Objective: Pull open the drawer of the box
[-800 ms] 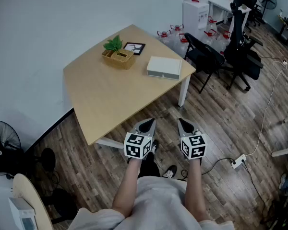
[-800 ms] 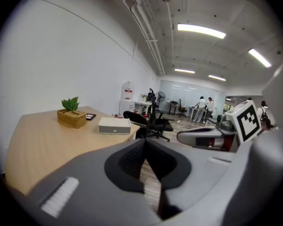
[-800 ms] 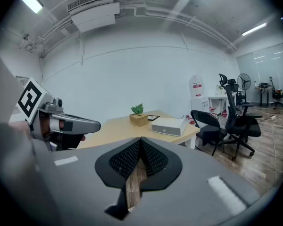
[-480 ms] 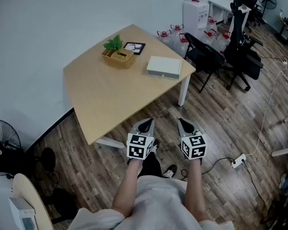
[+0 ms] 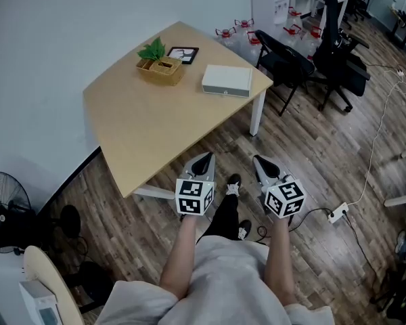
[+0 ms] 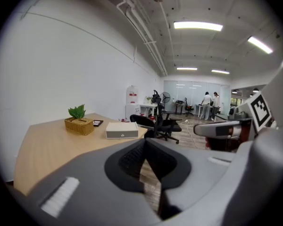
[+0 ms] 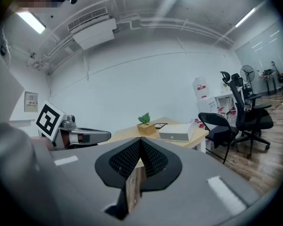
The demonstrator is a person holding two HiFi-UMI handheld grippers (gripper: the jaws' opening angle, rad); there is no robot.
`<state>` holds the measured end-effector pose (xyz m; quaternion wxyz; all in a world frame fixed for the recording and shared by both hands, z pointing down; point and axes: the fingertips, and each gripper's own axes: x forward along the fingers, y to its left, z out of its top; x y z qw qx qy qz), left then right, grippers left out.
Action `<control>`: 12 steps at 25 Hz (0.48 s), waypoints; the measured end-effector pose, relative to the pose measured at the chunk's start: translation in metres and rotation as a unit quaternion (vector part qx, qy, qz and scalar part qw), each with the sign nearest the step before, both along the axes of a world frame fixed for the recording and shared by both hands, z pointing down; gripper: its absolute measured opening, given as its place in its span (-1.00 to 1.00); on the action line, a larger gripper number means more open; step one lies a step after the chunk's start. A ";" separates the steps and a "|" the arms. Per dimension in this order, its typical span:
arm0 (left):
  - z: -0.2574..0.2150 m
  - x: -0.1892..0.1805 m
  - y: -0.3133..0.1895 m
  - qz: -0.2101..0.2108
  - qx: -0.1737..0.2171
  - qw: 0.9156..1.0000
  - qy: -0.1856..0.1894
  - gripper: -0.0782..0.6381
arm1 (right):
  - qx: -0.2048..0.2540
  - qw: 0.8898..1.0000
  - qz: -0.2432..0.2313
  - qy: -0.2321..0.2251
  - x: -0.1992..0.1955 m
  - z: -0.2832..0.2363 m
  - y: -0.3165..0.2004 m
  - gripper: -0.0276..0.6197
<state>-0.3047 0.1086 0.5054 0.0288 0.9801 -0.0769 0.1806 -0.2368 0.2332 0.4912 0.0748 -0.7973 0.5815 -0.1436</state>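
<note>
Pale grey and flat, the box (image 5: 227, 80) lies on the far right corner of the wooden table (image 5: 139, 134), close to the right edge. Its long axis runs left to right. The long face that carries the drawer (image 6: 123, 134) is turned toward the near side, toward me, and has one small knob at its middle. From this far off I read the drawer as fully pushed in, though I can't be certain of the seam, and whatever it holds is hidden. To the left of the box, apart from it, stands a wicker basket (image 5: 161, 70) with a green leafy plant (image 5: 152, 49) rising out of its far left end; the rest of its inside is too small for me to make out. A dark tablet (image 5: 183, 55) lies flat just beyond the basket. I hold both claws over the plank floor (image 5: 311, 161), on the near side of the table and well apart from the box. The left gripper (image 5: 204, 158) is by the table's near edge and the right gripper (image 5: 259, 162) is beside it, both pointing toward the far side. Each gripper view shows its two dark pads pressed together at the tips with nothing caught between them. Black office chairs (image 5: 284, 63) stand off the table's far right corner.
</note>
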 end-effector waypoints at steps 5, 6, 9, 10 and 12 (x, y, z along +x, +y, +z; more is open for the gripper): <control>-0.006 0.015 -0.015 -0.013 -0.006 1.000 0.022 -0.64 | -0.001 1.000 -0.006 -0.001 0.015 0.000 -0.003 -0.91; -0.004 0.018 -0.017 -0.013 -0.010 1.000 0.022 -0.64 | -0.003 1.000 -0.002 -0.005 0.020 0.002 -0.003 -0.91; -0.001 0.033 -0.024 -0.015 -0.025 0.999 0.020 -0.64 | 0.005 0.999 0.016 -0.032 0.044 0.005 -0.001 -0.91; 0.000 0.038 -0.029 -0.017 -0.028 0.999 0.020 -0.64 | 0.010 0.999 0.020 -0.040 0.053 0.006 -0.002 -0.91; 0.000 0.050 -0.041 -0.024 -0.032 0.999 0.021 -0.64 | 0.012 0.998 0.032 -0.048 0.073 0.009 -0.005 -0.91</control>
